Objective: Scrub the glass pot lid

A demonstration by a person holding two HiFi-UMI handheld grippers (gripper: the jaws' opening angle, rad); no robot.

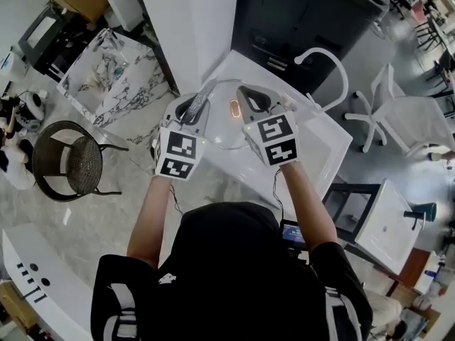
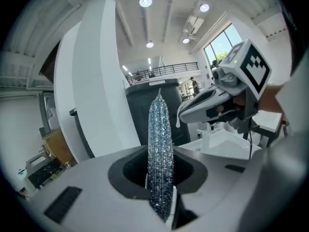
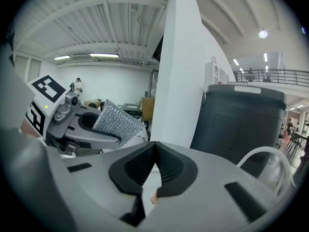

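Both grippers are held up side by side over the white sink counter [image 1: 213, 165]. My left gripper [image 1: 195, 106] is shut on a silvery-blue scrub pad [image 1: 202, 98], which stands upright out of its jaws [image 2: 160, 144] in the left gripper view. My right gripper [image 1: 250, 99] is shut, and its pads [image 3: 166, 166] meet at the tips. The clear glass pot lid [image 1: 226, 130] hangs between the two grippers with its oval knob [image 1: 234, 109] towards the right one, which seems to hold its rim. The lid barely shows in the right gripper view. The pad [image 3: 118, 122] shows there at the left.
A white sink [image 1: 323, 151] with a curved white tap [image 1: 323, 57] lies under and right of the grippers. A dark cabinet [image 1: 298, 13] stands behind it. A marble-topped table [image 1: 114, 77] and a round mesh chair [image 1: 67, 158] are to the left. A white chair [image 1: 398, 112] is at the right.
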